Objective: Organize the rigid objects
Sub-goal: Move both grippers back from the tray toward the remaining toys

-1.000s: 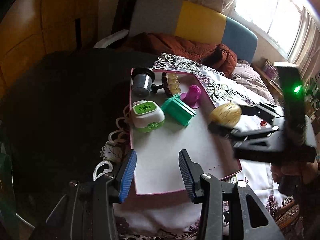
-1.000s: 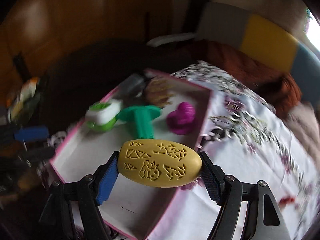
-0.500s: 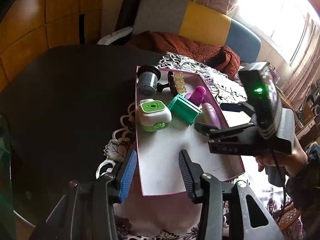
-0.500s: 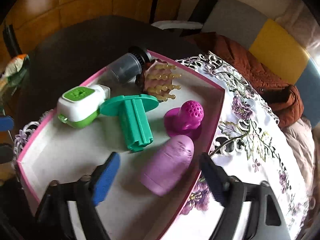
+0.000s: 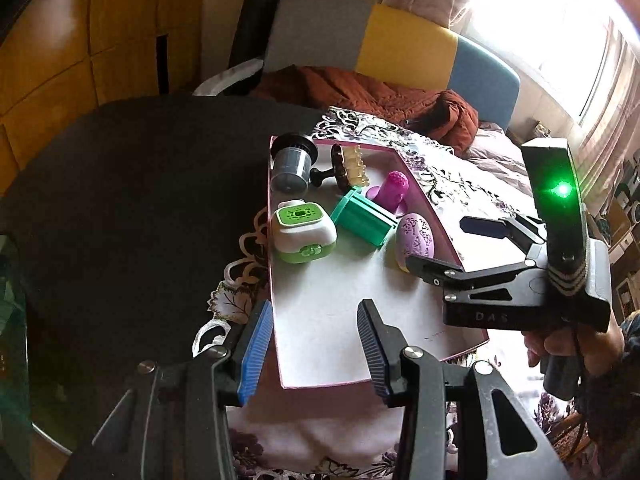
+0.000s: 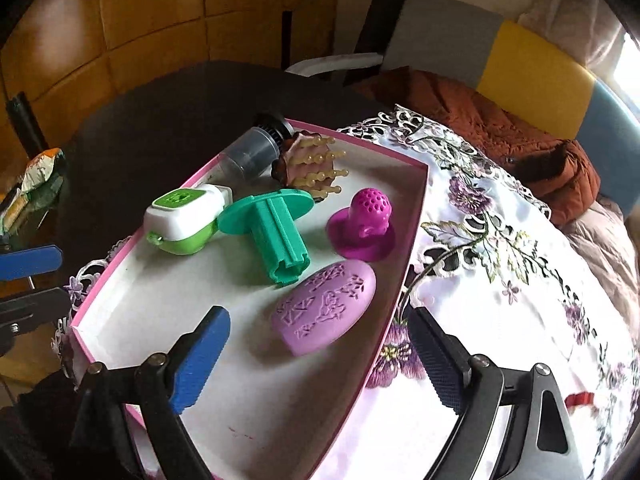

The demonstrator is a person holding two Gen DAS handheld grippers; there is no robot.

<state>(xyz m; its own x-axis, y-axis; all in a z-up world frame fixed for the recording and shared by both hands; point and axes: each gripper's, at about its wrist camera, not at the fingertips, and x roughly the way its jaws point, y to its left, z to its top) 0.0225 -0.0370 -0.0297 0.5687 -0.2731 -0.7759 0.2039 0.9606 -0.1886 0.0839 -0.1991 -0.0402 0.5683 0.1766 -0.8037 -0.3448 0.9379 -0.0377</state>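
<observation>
In the left wrist view, a shallow pink-walled box with a white floor lay at the centre of the frame on a flowered cloth over a dark table. Inside it, from the far end toward the near end, were a grey capped container, a brown brush with pale bristles, a magenta knobbed piece, a green-and-white gadget, a teal flanged piece and a lilac embossed oval. The left gripper filled the bottom of the frame, its jaws apart with nothing between them, straddling the box's near left wall. At right, a hand held the right gripper, jaws spread wide either side of the box's right wall, just beside the oval.

In the right wrist view, the box ran from lower left to upper centre. The oval lay on the floor near the right wall, ahead of the right gripper, whose jaws stood wide and held nothing, having just opened. The teal piece lay on its side just beyond the oval, and the magenta piece stood upright to its right.
</observation>
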